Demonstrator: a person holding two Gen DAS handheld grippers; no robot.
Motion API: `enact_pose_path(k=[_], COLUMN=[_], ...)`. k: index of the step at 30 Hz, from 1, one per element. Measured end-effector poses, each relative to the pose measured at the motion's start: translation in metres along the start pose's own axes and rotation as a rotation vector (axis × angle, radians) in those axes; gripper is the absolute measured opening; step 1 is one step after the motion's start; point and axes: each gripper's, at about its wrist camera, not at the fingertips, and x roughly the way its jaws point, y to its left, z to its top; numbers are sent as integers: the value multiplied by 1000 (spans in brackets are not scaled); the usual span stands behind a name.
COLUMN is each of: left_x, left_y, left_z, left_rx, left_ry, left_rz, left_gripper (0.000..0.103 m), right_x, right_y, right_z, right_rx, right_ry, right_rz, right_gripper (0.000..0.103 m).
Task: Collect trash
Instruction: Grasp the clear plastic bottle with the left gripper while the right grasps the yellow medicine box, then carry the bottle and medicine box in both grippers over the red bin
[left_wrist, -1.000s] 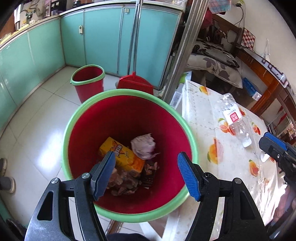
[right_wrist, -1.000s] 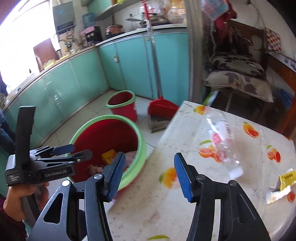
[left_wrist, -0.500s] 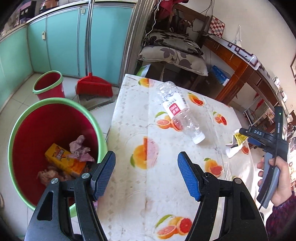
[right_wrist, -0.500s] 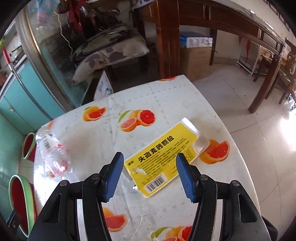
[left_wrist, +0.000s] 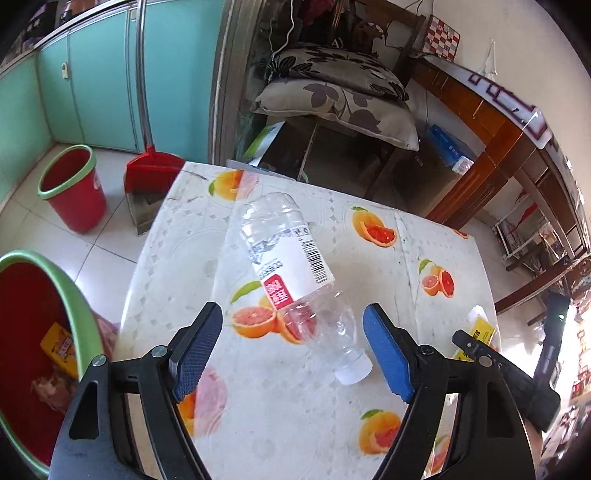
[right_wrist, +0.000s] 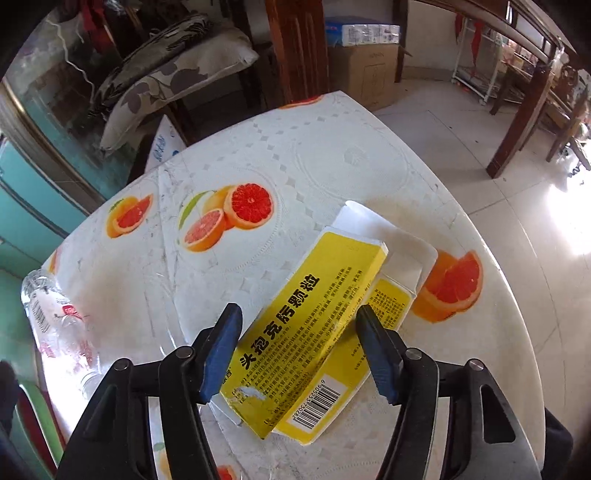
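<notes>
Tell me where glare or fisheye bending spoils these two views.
Left wrist: strong fisheye bending, dark corners, washout at the right edge; bottle sharp. Right wrist: sunlit floor blown out at right; yellow box text crisp, bottle soft at the left edge.

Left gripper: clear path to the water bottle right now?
Probably yes. The left gripper is open with the water bottle lying on its side straight ahead on the table, its neck between the fingers and nothing between them and it.
</notes>
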Motion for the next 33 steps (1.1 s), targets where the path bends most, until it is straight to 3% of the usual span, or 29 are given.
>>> enact_pose_path(k=[1,2,4,8,9,10,14,21,23,33], left_x=[10,18,34,55,57,59,55,7,-13,-85], left_y=[-6,-10,-17,-21,-21,-21,-24,-26,-23,6], left_z=[1,1,1,-1,-1,-2,-6,-25,-31,-45], left_rx=[6,8,0,-37,-39,-37,7,136,164,208], left_ry=[16,30,57,81,79,75,59,-13,-39,-117], left_rz=[10,15,25,48,59,74,66,69,66,84], left_gripper=[79,79,79,78,74,62,52,51,51,52], right_x=[-4,-9,-19,-38,-41,-44,-59,-96,-110,-152], right_y=[-7,-14,-26,-37,-38,-37,-30,-6,6,50], right_z=[-1,-2,-5,-18,-21,-23,-32,-44,-49,-79], right_rx=[1,8,15,-36,-47,-58,-117,-168,-203,-272], right_ry=[-17,-28,-49,-97,-105,-110,-142,-200,-224,-279], right_rz=[47,103,185,200,202,205,207,269,275,329], right_gripper=[43,40,40,40,40,40,40,40,36,36])
